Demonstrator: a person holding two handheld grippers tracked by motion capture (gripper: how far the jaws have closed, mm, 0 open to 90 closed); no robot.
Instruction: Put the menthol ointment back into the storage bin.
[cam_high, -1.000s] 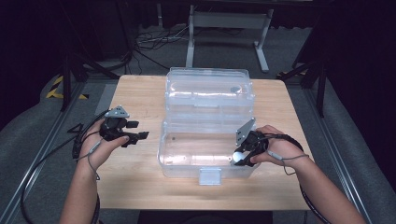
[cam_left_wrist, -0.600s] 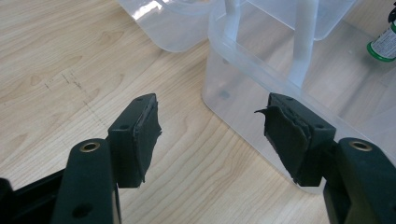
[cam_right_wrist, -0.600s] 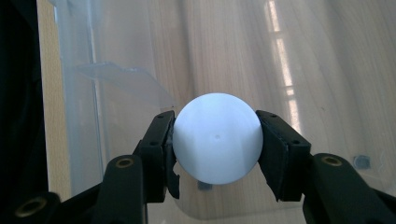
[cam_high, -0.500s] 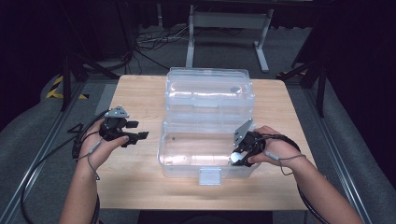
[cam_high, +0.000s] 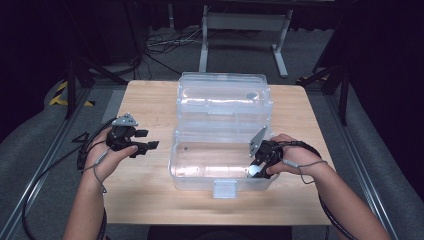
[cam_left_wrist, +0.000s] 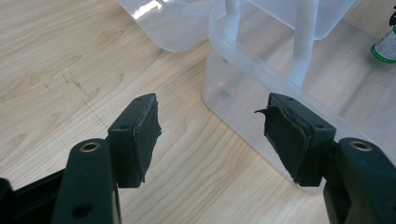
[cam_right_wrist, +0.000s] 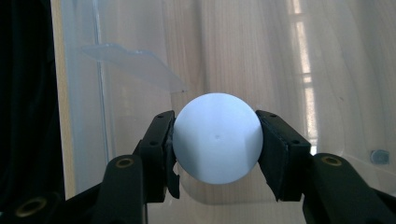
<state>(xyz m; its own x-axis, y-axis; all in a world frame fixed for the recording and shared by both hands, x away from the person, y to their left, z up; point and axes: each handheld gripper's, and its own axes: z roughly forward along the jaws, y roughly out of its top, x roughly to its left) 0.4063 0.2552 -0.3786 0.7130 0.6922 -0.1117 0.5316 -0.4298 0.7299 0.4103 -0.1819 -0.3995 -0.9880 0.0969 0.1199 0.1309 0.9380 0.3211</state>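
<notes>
Table (cam_high: 150, 200) of light wood carries everything in the high view, and on its middle stands a large clear plastic box (cam_high: 220, 165) with its lid (cam_high: 225, 95) folded back flat behind it, toward the far edge. A small clear latch tab (cam_high: 224, 189) hangs on the front wall of the box, on the person's side. The person's left hand (cam_high: 107, 160) rests over the table to the left of the box, apart from it, and it holds the left gripper (cam_high: 145, 140), which points toward the left wall of the box. In the left gripper view the two black jaws of this gripper (cam_left_wrist: 210, 126) stand wide apart with nothing between them; the pad of the right jaw is torn at its edge, and the corner of the box is just behind that jaw. The right hand (cam_high: 292, 157) is at the right end of the box, at its rim, and the right gripper (cam_high: 255, 170) reaches down inside the box near the right front corner. In the right gripper view the jaws of the gripper (cam_right_wrist: 215, 142) are closed on a white ball (cam_right_wrist: 215, 137), one pad on each side of it, and the ball is held over the clear bottom of the box, through which the wood shows. In the high view the ball (cam_high: 253, 171) is a small pale spot at the tip of the right gripper, inside the box. I cannot tell if the ball touches the bottom. A small green and white bottle (cam_left_wrist: 385, 44) shows at the right edge of the left gripper view, across the box.
</notes>
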